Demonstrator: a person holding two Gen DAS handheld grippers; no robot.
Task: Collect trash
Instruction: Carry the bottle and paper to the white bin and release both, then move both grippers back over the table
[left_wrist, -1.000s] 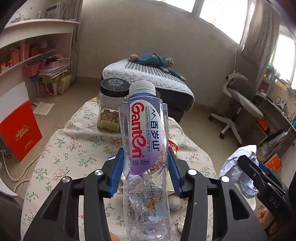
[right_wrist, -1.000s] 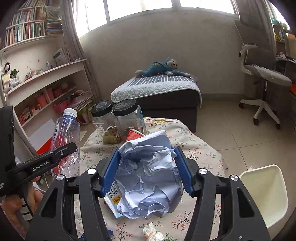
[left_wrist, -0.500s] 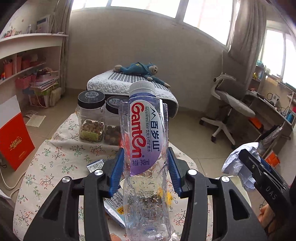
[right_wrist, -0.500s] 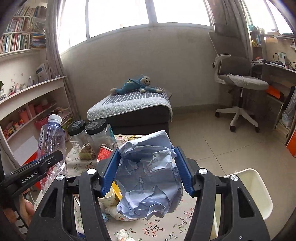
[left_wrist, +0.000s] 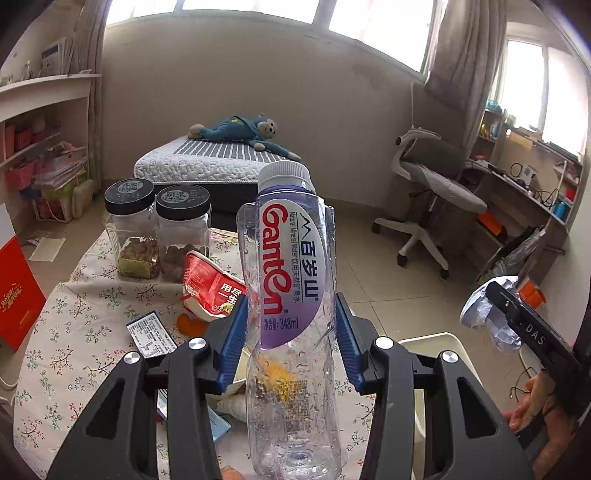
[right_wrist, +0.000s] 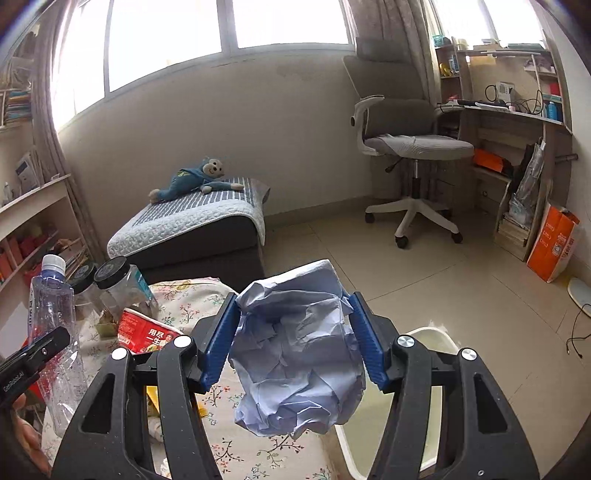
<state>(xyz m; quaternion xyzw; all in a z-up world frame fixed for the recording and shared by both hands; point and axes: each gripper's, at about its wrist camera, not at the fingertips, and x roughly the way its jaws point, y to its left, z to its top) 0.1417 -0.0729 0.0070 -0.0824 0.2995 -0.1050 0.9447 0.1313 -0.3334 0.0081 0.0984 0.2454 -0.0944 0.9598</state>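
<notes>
My left gripper (left_wrist: 291, 336) is shut on an empty Ganten water bottle (left_wrist: 291, 280), held upright above the flowered table (left_wrist: 74, 332). The bottle also shows at the left of the right wrist view (right_wrist: 55, 332). My right gripper (right_wrist: 291, 339) is shut on a crumpled ball of pale blue paper (right_wrist: 295, 354), held above the table's right edge. The paper also shows at the right of the left wrist view (left_wrist: 484, 310). A white bin (right_wrist: 439, 347) stands on the floor just right of the table, below the paper; its rim also shows in the left wrist view (left_wrist: 436, 339).
On the table lie a red and white wrapper (left_wrist: 210, 288), a small blue carton (left_wrist: 151, 334), orange peel (left_wrist: 192, 325) and other scraps. Two black-lidded jars (left_wrist: 155, 229) stand at the far edge. A bed (right_wrist: 192, 221), an office chair (right_wrist: 406, 147) and a desk (right_wrist: 509, 118) stand beyond.
Both grippers have swung to the right with their loads. The white bin has come more fully into view under the paper ball. The jars have shifted left in view.
</notes>
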